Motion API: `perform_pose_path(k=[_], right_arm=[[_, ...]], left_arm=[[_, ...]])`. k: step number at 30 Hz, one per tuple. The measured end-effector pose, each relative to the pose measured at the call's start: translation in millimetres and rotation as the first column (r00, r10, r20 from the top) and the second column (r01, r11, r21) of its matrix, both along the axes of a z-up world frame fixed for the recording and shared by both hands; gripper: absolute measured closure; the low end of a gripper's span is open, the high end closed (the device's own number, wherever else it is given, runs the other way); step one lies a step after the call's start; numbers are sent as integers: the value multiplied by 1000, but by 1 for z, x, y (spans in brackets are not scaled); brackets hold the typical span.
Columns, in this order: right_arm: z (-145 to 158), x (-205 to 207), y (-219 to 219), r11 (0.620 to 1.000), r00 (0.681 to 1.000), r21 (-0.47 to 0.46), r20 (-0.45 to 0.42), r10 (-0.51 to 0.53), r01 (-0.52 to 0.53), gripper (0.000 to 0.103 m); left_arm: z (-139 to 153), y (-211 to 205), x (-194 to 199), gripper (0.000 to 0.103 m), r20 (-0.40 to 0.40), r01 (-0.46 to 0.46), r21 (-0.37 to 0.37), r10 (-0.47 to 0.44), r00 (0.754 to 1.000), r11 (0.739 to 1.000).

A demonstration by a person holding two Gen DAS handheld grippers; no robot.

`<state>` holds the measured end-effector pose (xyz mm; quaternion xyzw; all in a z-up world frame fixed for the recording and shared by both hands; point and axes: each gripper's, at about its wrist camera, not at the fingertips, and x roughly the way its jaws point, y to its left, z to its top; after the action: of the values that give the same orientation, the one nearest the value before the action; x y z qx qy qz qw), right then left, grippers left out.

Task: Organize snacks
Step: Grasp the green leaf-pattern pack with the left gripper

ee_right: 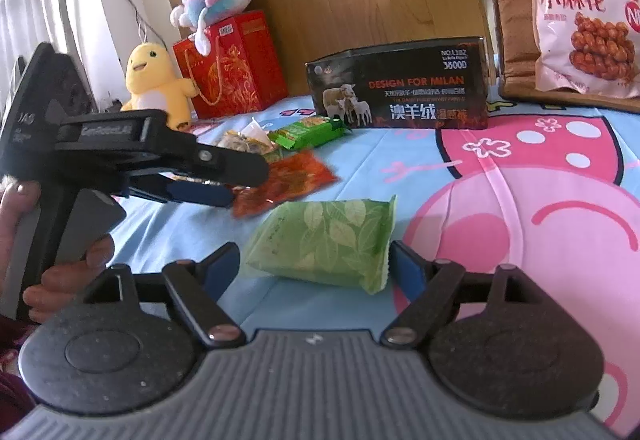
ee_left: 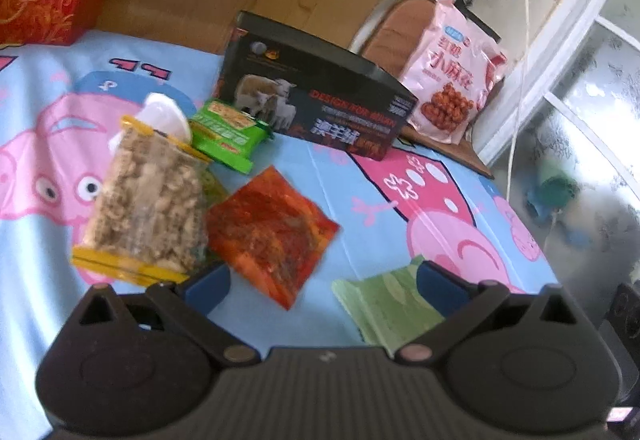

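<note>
Snacks lie in a loose cluster on the bed, with the green pack nearest you, directly ahead of your right tool, whose jaws stand wide to either side of it; no pad clearly presses on it. Its long axis runs across the jaws, from one blue pad to the other. Your left tool, also spread wide and empty, points past the red pouch toward the black box near the headboard edge. Your right hand looks the better placed for the green pack. The right view shows that pack whole; the left view catches only a corner of it, but shows the clear bag that the left tool largely hides in the right view.
</note>
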<state>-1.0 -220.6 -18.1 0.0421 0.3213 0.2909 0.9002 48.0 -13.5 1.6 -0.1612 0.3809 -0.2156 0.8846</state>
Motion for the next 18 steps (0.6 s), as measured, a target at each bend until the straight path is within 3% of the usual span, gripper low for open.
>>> perform_pose_path(k=[4, 8, 18], right_arm=[[0, -2, 12, 998, 999, -59, 25, 35, -34, 21], [1, -7, 13, 996, 996, -50, 50, 79, -76, 30], [3, -4, 5, 999, 998, 6, 35, 44, -45, 30]], left_arm=[[0, -16, 1, 3, -4, 68, -19, -68, 998, 998], [-1, -28, -1, 4, -1, 111, -15, -111, 994, 994], [13, 25, -12, 5, 28, 5, -92, -3, 1000, 996]])
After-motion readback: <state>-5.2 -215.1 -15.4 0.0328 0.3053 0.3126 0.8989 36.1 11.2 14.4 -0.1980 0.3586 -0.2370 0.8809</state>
